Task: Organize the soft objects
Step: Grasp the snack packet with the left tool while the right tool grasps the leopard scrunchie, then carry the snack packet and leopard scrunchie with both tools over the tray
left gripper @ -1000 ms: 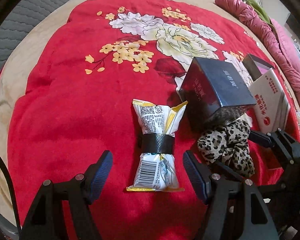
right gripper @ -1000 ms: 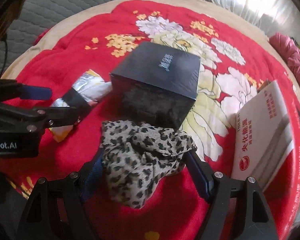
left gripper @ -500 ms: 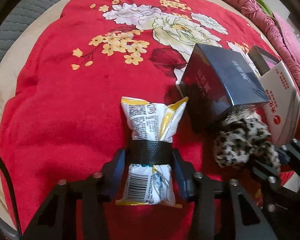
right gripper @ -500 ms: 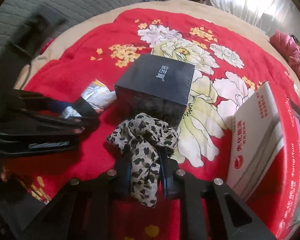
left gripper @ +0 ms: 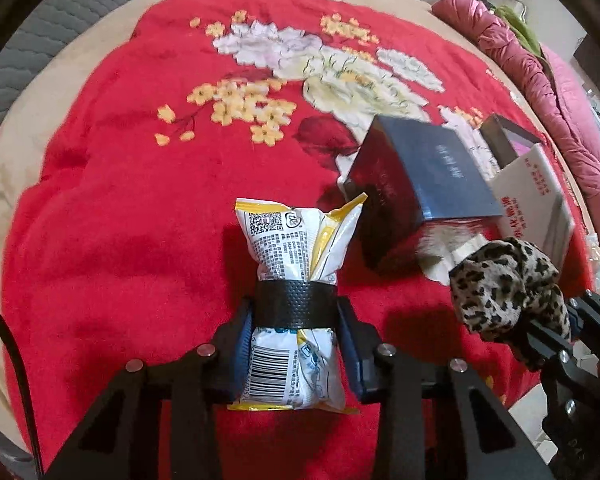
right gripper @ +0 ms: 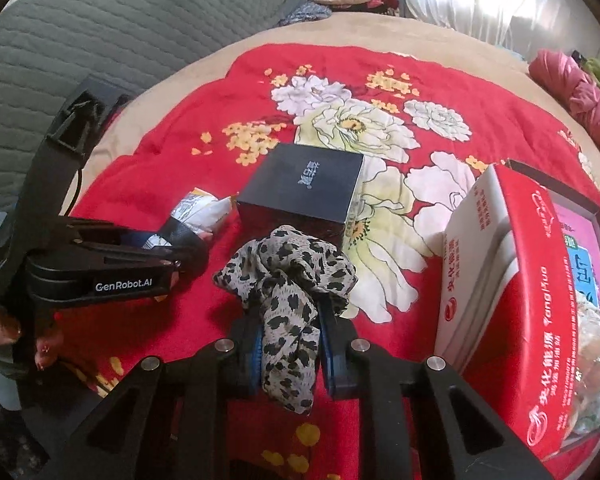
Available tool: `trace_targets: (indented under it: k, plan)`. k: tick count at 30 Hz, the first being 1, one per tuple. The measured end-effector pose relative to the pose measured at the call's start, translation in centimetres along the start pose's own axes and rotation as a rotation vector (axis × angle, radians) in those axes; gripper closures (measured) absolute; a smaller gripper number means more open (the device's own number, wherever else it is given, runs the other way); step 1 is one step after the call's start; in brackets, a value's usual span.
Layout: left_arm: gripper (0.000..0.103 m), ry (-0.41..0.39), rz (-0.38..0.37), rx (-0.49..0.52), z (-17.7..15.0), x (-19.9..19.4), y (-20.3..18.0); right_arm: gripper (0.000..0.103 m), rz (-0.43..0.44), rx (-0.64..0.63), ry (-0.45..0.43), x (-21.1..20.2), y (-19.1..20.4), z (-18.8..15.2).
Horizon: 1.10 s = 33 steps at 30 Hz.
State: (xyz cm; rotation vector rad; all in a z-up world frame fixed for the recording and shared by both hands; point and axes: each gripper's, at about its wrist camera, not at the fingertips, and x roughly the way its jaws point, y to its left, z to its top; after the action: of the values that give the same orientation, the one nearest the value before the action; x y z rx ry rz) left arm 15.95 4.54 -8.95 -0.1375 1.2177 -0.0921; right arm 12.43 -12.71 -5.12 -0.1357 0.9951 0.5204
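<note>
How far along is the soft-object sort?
Done: nothing visibly stowed yet. In hand: left gripper is shut on the snack bag; right gripper is shut on the leopard-print scarf. Left: moving both off the red blanket; destination unclear.

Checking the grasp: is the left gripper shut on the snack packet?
Shut: the left gripper has both pads pressed against the snack packet, below its black band.

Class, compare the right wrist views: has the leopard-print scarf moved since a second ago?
Yes. The leopard-print scarf, then spread on the red blanket against the black box, is now bunched and lifted, clamped in the right gripper.
</note>
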Motion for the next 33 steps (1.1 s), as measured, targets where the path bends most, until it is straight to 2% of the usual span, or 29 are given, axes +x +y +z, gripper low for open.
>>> trace_targets:
  k: [3,9,15,20,22,25,28,33]
  plan:
    - [0.064,-0.047,0.000,0.019,0.0,-2.3,-1.0,0.081,0.001,0.014,-0.035,-1.6,-0.3,0.1]
    - [0.064,-0.139,-0.044,0.088,1.0,-7.6,-5.0,0.081,-0.016,0.070,-0.164,-7.9,-2.5,0.4]
    - [0.064,-0.185,-0.128,0.182,2.9,-10.4,-12.2,0.081,-0.121,0.204,-0.274,-14.9,-9.2,-0.3]
    - [0.064,-0.177,-0.173,0.264,4.2,-10.1,-19.5,0.081,-0.222,0.338,-0.305,-19.2,-16.4,-2.7]
    - [0.064,-0.170,-0.184,0.296,4.4,-9.6,-22.1,0.081,-0.271,0.373,-0.290,-20.1,-19.0,-3.9]
    - [0.064,-0.161,-0.194,0.342,4.6,-8.7,-25.9,0.081,-0.298,0.411,-0.275,-20.9,-21.8,-5.4]
    - [0.064,-0.140,-0.199,0.378,4.8,-7.4,-29.3,0.081,-0.324,0.416,-0.259,-21.1,-23.4,-6.6]
    - [0.064,-0.094,-0.185,0.411,5.0,-4.8,-32.3,0.081,-0.320,0.408,-0.237,-20.2,-24.5,-7.5]
